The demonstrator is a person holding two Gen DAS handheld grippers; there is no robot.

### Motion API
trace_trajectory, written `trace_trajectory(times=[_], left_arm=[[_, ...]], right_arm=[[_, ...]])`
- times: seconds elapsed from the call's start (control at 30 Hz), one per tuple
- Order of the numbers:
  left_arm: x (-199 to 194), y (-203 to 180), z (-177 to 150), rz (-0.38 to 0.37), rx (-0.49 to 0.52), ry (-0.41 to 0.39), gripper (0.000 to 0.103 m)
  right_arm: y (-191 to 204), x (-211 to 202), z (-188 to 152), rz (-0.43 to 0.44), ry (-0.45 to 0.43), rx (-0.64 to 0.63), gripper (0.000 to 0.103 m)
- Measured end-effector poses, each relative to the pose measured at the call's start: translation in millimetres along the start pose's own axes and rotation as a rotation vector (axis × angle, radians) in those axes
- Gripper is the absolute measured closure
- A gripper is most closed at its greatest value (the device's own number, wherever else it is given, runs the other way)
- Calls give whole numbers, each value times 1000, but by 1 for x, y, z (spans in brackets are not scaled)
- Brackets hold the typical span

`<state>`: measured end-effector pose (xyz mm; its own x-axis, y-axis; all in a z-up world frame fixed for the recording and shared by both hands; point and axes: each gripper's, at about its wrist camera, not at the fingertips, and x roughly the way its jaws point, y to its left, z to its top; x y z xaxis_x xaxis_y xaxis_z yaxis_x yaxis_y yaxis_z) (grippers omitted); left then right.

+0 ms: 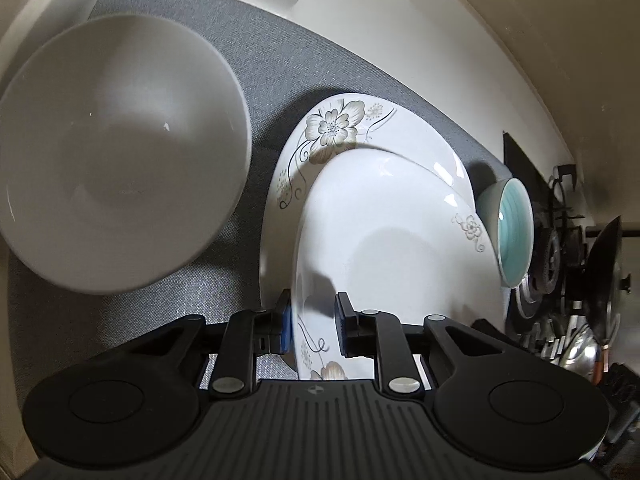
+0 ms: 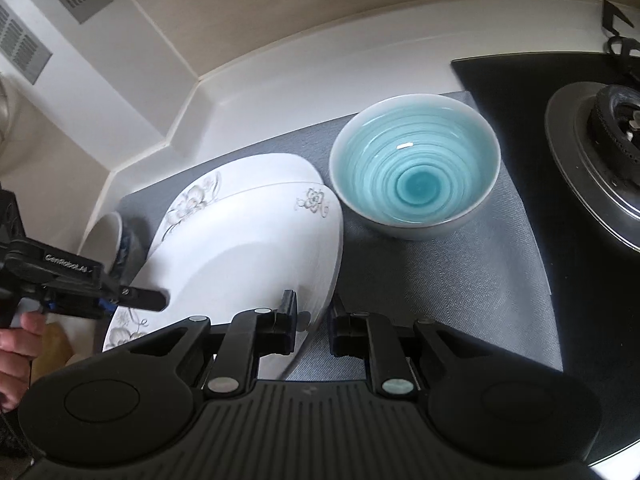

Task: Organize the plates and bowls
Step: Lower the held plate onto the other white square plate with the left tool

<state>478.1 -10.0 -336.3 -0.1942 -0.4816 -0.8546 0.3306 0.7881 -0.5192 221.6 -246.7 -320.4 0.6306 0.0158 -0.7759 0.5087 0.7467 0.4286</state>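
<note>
Both my claws, left [image 1: 310,320] and right [image 2: 314,320], are gripping the upper plate [image 1: 400,248], stacking it on the lower plate [image 1: 340,128]; the bowls, white [image 1: 116,152] at upper left and blue [image 2: 416,172] at upper right, are remaining unsorted.

Plate [image 2: 248,248] atop plate [image 2: 192,196], between two bowls [image 2: 416,168]

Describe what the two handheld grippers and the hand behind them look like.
The left gripper has black linkage arms with silver pivot pins, blue pads and a ribbed grey body. The right gripper is built the same way. In the right wrist view the left one carries white lettering, too blurred to read for certain. The hand wears no glove; no sleeve shows.
</note>
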Motion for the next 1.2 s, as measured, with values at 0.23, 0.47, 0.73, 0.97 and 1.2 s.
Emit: trace_trajectory(times=[0.23, 0.47, 0.73, 0.97, 1.2], left_arm=[[-12, 9, -7, -63, -4, 12, 70], [-20, 10, -19, -42, -5, -3, 69], [-6, 2, -30, 29, 0, -46, 78], [1, 5, -27, 44, 29, -82, 85], [2, 8, -26, 44, 46, -121, 84]], right_arm=[[-11, 8, -12, 22, -67, 84, 89], [1, 18, -7, -20, -79, 32, 88], [13, 21, -1, -102, -76, -7, 51], [19, -2, -15, -51, -77, -75, 19], [26, 12, -22, -81, -52, -109, 85]])
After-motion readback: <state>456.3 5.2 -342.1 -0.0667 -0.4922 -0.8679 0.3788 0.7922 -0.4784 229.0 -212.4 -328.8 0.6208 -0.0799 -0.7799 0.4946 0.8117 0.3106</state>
